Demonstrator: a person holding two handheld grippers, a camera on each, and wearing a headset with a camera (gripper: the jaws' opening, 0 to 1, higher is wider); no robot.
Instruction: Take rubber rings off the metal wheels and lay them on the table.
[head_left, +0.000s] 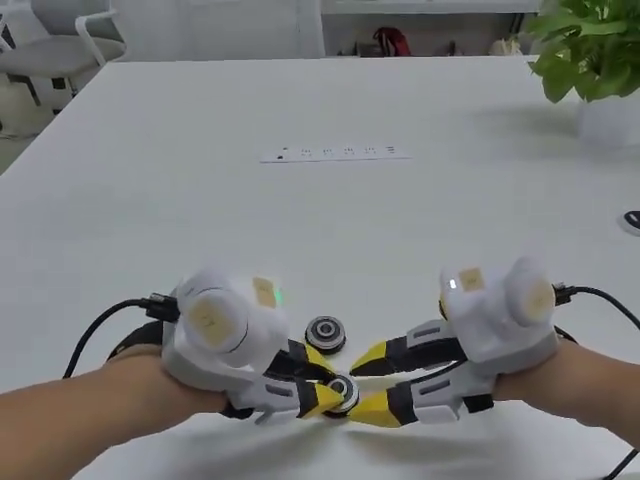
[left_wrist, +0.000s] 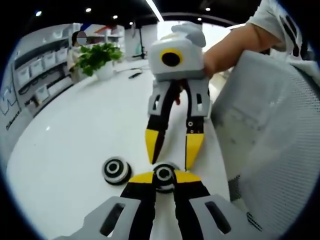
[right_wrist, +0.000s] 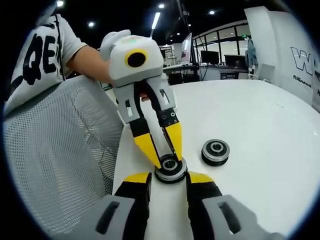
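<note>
1. Head view: finds the left gripper (head_left: 318, 383) and the right gripper (head_left: 366, 382) nose to nose, low over the white table (head_left: 300, 220). Has them meeting at one metal wheel (head_left: 341, 390), probably so that one steadies it while the other works the ring loose. Places a second wheel (head_left: 325, 332) flat on the table just behind them. Notes a pot (head_left: 607, 122) at the far right corner, holding a leafy plant (head_left: 585, 45).
2. Left gripper view: looks along its own jaws, pressed against both sides of the metal wheel and pinching it, seemingly as the anchor. Shows the right gripper's yellow tips spread just beyond the wheel. Sets the second wheel lying free off to one side.
3. Right gripper view: shows its own jaws parted, flanking the metal wheel with a gap on each side and gripping nothing. Picks out the dark rubber ring (right_wrist: 170, 180) seated around that wheel, so judges the removal not yet done. Judges the same of the second wheel.
</note>
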